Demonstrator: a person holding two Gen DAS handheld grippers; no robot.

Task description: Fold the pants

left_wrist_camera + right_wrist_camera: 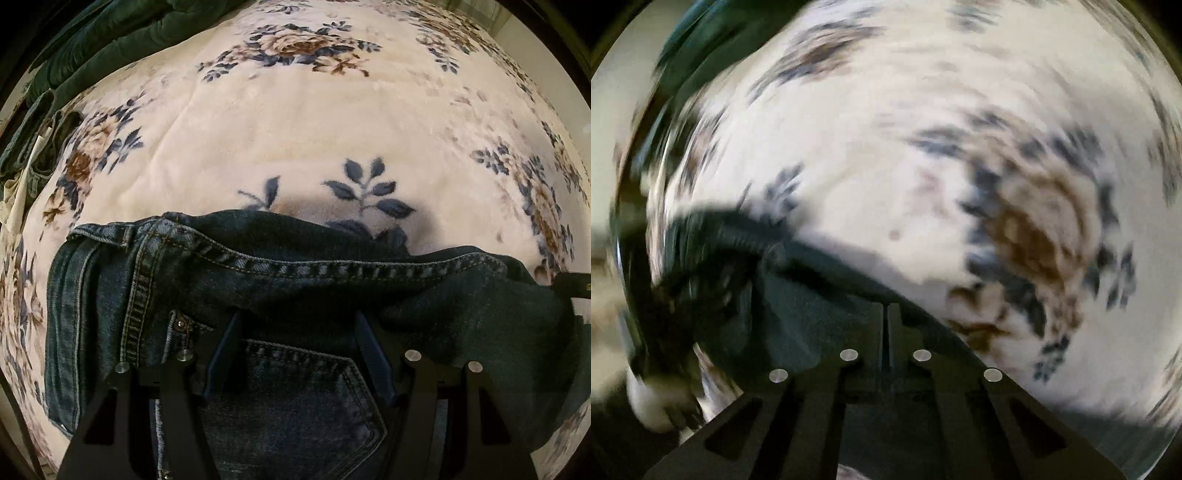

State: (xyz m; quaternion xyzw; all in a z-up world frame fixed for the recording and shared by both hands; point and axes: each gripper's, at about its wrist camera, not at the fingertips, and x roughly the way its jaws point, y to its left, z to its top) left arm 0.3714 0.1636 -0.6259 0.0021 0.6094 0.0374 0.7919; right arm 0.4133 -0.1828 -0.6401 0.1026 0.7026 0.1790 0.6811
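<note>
Dark blue jeans [295, 280] lie crumpled on a cream floral blanket [295, 122], with a back pocket and stitched seams facing up. My left gripper [297, 317] hangs over the pocket with its jaws apart; the fingertips [231, 325] run in under a fold of denim, and nothing is pinched between them. In the blurred right wrist view, my right gripper [886, 310] is shut, its tips at the edge of the jeans [812, 306], and the dark cloth rises to them. A black part of the right gripper [572, 286] shows at the jeans' right end.
A dark green padded garment [110, 37] lies at the blanket's far left corner. More folded clothes [33, 147] are piled along the left edge. Beyond the jeans the blanket [886, 166] stretches away.
</note>
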